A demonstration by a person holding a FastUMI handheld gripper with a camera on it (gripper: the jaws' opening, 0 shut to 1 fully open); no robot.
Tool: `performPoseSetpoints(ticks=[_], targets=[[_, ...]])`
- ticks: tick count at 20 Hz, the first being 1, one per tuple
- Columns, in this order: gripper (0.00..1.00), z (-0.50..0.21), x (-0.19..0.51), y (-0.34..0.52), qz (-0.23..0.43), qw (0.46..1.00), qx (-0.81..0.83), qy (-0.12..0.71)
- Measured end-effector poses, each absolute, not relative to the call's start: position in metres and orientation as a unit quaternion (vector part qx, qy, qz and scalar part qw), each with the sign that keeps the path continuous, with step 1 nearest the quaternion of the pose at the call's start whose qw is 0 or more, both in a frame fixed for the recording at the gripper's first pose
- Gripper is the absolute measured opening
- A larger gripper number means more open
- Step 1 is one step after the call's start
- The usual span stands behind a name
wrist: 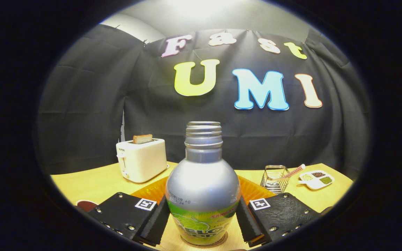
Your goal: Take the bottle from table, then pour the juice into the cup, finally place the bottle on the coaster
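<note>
Flanked by the two black fingers of the gripper (202, 212), a silver bottle (202, 184) is seen standing upright and uncapped on a round coaster (204, 244), whose rim is mostly hidden beneath it. Both pads are set close against the bottle's sides, though firm contact cannot be confirmed. Its green label is cut off low down; only partial lettering can be made out. An orange mat (152, 191) is largely blocked behind the bottle. Beyond, a white toaster (141, 160) holding bread, a wire basket (274, 179) and a divided dish (317, 179) are set on the wooden table (82, 184).
</note>
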State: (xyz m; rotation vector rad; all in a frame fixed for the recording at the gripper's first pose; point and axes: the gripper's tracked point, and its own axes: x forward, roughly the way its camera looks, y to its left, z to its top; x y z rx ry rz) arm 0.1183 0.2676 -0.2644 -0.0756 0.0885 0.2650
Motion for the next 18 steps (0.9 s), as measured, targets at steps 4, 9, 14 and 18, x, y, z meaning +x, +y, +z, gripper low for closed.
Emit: performPoseSetpoints(ticks=[4,9,14,18], targets=[[0.82,-0.289,0.126,0.265,0.124,0.990,-0.046,0.057],[0.83,-0.298,0.129,0.267,0.126,0.989,-0.052,0.054],[0.82,-0.303,0.131,0.265,0.123,0.990,-0.048,0.051],[0.83,-0.306,0.129,0.269,0.131,0.989,-0.058,0.048]])
